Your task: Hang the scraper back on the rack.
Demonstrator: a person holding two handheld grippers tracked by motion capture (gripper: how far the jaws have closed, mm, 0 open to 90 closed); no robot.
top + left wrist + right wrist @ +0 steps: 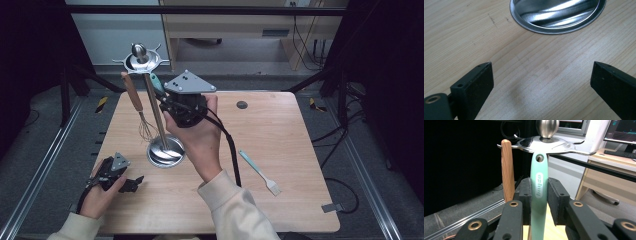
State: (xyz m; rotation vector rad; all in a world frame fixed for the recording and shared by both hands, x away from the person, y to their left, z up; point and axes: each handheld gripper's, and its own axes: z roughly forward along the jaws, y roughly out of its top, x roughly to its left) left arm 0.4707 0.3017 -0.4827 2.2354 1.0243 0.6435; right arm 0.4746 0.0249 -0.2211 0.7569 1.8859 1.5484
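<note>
A steel utensil stand (156,116) rises from a round base (165,151) on the wooden table; its hook ring (141,60) is at the top. A wood-handled whisk (136,102) hangs from one hook. My right gripper (168,102) is raised beside the pole, shut on a mint-green utensil handle (539,192). The handle's hole (539,158) sits just under the ring (549,144), next to the whisk handle (507,170). My left gripper (131,183) rests open near the table's front left, nothing between its jaws, with the base (557,15) ahead of it.
A mint-handled spatula (260,173) lies on the table right of the right forearm. A dark round hole (242,105) marks the table's far side. Black frame bars and a desk stand beyond the table. Cables trail on the floor at right.
</note>
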